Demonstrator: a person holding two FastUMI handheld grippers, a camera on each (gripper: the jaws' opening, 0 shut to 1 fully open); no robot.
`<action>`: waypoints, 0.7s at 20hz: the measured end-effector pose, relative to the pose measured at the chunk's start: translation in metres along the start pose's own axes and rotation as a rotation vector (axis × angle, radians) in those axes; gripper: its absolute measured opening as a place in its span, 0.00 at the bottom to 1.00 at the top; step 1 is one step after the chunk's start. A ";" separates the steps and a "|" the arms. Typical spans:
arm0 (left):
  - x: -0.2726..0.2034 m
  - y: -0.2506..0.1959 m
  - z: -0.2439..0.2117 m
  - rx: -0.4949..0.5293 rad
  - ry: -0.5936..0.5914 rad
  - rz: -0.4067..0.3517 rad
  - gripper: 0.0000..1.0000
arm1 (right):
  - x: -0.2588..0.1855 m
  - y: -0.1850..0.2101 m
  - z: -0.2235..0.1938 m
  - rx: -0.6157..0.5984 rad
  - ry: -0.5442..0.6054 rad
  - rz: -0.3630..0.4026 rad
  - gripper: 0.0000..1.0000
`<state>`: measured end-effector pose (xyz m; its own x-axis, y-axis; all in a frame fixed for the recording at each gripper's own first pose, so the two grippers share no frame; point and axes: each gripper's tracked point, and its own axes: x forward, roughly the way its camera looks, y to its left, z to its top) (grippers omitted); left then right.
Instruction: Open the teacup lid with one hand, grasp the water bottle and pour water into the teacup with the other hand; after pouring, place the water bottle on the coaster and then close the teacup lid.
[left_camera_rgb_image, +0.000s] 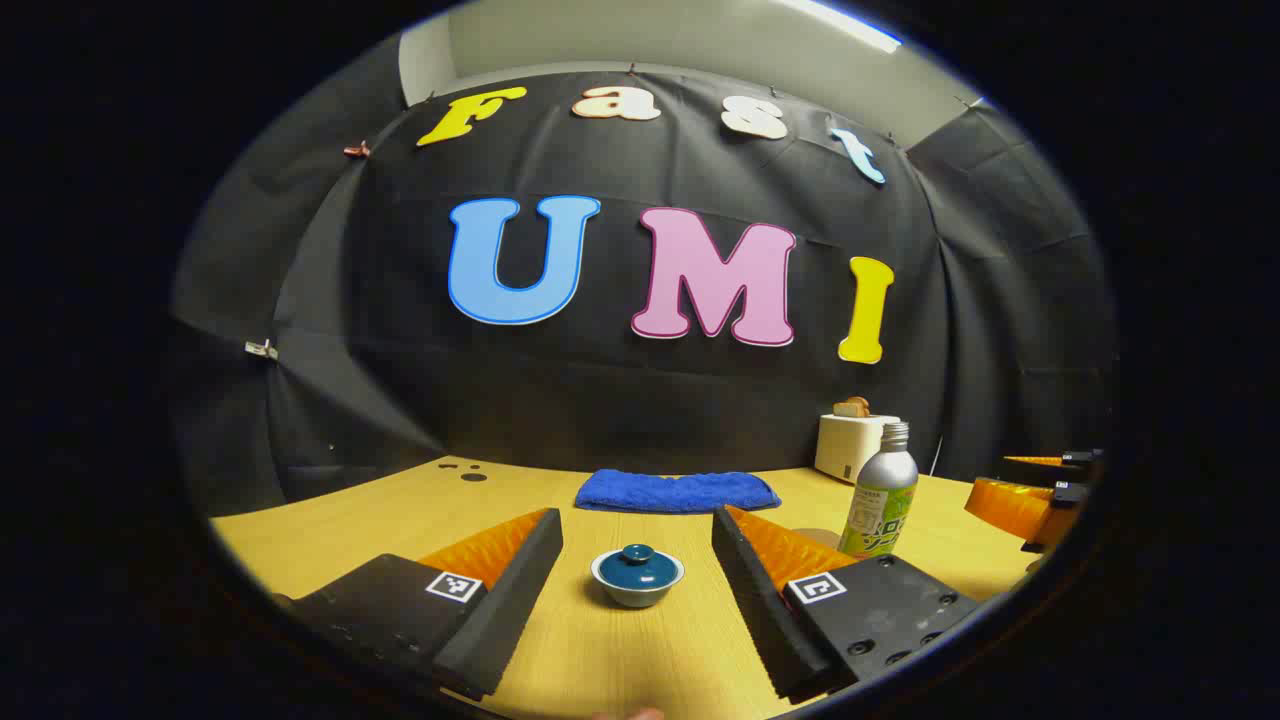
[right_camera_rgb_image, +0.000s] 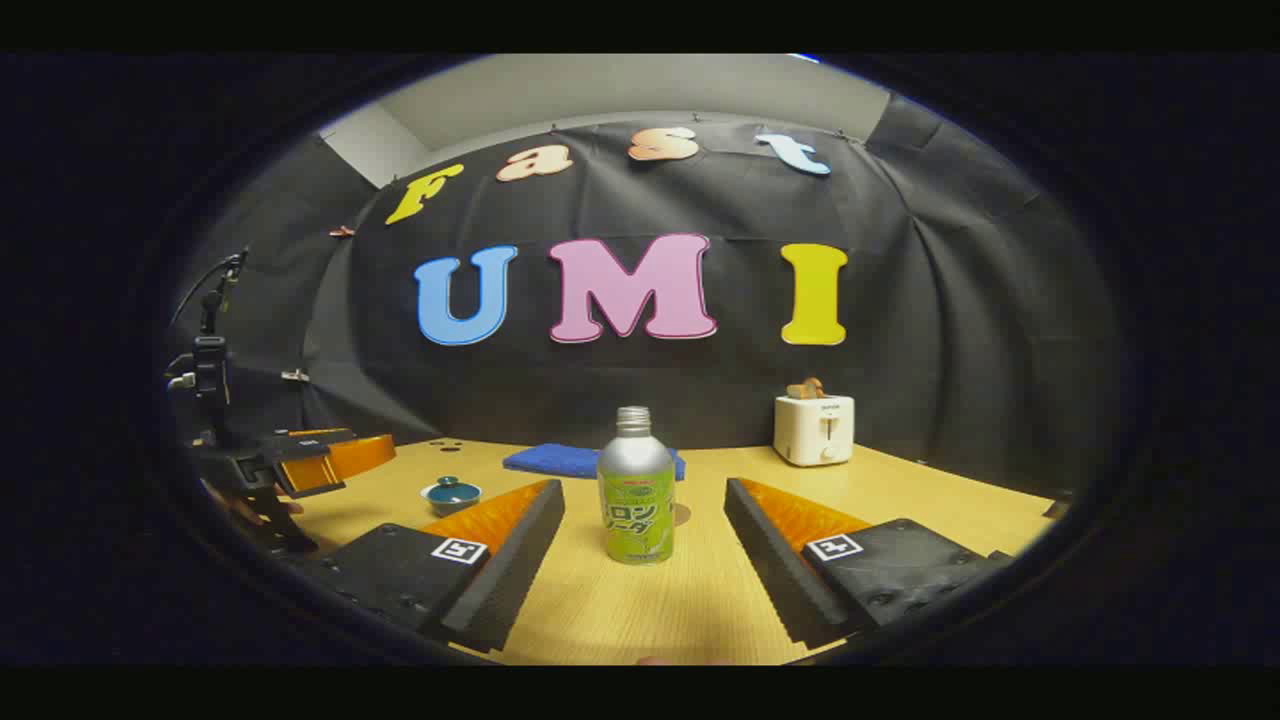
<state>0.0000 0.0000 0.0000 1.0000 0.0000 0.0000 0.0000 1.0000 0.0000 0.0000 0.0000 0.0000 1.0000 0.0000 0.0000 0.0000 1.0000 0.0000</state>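
A small teacup (left_camera_rgb_image: 637, 577) with a dark blue knobbed lid on it sits on the wooden table (left_camera_rgb_image: 620, 660). It shows between the spread fingers of my left gripper (left_camera_rgb_image: 637, 515), which is open and touches nothing. The silver bottle with a green label (right_camera_rgb_image: 636, 490) stands upright and uncapped between the fingers of my right gripper (right_camera_rgb_image: 645, 487), also open and clear of it. A round brown coaster (right_camera_rgb_image: 682, 515) peeks out just behind the bottle. The bottle (left_camera_rgb_image: 880, 495) stands right of the teacup, and the teacup (right_camera_rgb_image: 451, 494) lies off to the left by the left gripper (right_camera_rgb_image: 300, 460).
A folded blue towel (left_camera_rgb_image: 677, 491) lies at the back of the table. A white toaster (right_camera_rgb_image: 815, 428) with bread in it stands at the back right. A dark stand (right_camera_rgb_image: 210, 370) rises at the far left. The right gripper (left_camera_rgb_image: 1040, 490) shows at the right edge.
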 end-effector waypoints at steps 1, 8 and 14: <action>0.001 0.000 -0.004 0.005 0.010 0.007 0.95 | 0.002 0.001 0.000 0.006 0.005 0.006 0.99; 0.007 0.005 -0.020 0.038 0.017 0.041 0.95 | 0.023 0.003 -0.010 0.039 -0.004 0.013 0.99; 0.013 -0.002 -0.035 0.045 0.039 0.032 0.95 | 0.038 -0.002 -0.037 0.031 0.029 0.004 0.94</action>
<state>0.0128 -0.0020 -0.0349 0.9987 0.0329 -0.0384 -0.0312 0.9985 0.0455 0.0379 -0.0020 -0.0373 0.9996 0.0049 -0.0286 -0.0040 0.9995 0.0306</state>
